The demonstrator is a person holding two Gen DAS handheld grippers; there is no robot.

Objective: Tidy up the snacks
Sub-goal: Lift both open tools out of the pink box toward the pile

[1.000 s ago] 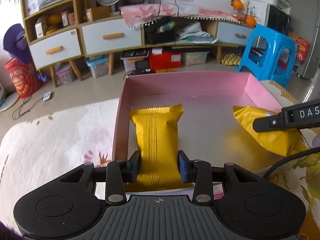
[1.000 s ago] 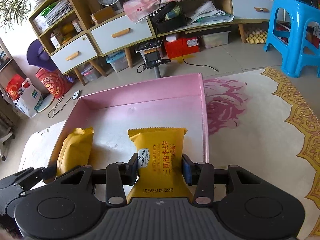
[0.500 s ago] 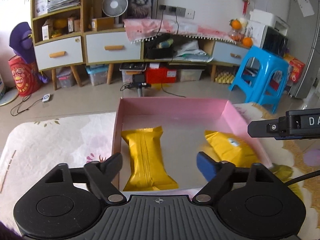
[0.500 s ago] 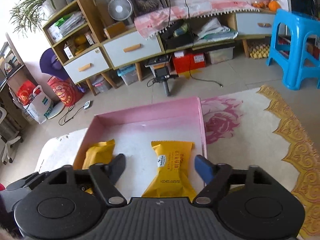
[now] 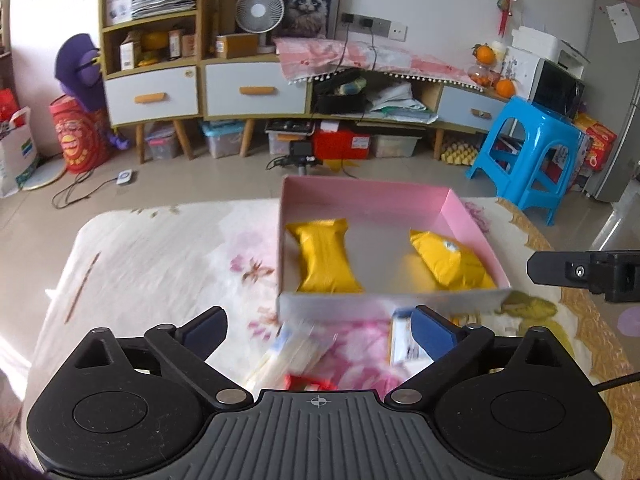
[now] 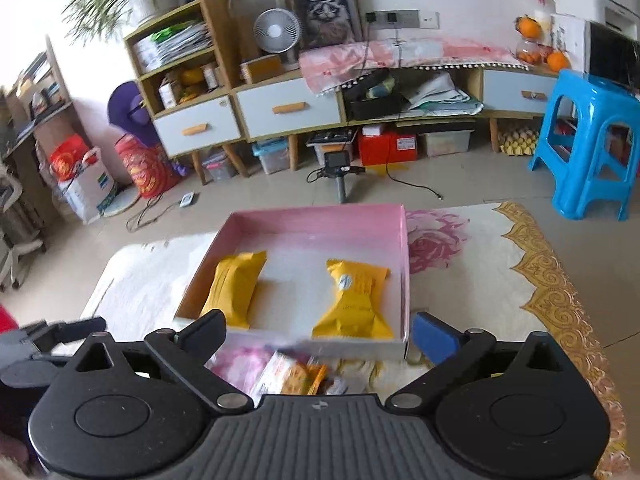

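Observation:
A pink box (image 5: 452,210) (image 6: 403,248) stands on the flowered table. Two yellow snack packs lie flat in it, one on the left (image 5: 325,257) (image 6: 234,290) and one on the right (image 5: 450,261) (image 6: 354,305). My left gripper (image 5: 318,330) is open and empty, held above the table in front of the box. My right gripper (image 6: 319,330) is open and empty, also pulled back in front of the box. Blurred snack packs lie on the table under the grippers (image 5: 294,354) (image 5: 402,344) (image 6: 296,374). The right gripper's finger (image 5: 580,270) shows at the right edge of the left view.
The table has a flowered cloth (image 5: 160,260) and ends just behind the box. Beyond it are a floor, a low cabinet with drawers (image 5: 256,90), a blue stool (image 5: 536,152) and a small tripod (image 6: 340,168).
Both grippers opened and let go of the yellow packs, which now lie in the box. Both grippers then pulled back and up, away from the box.

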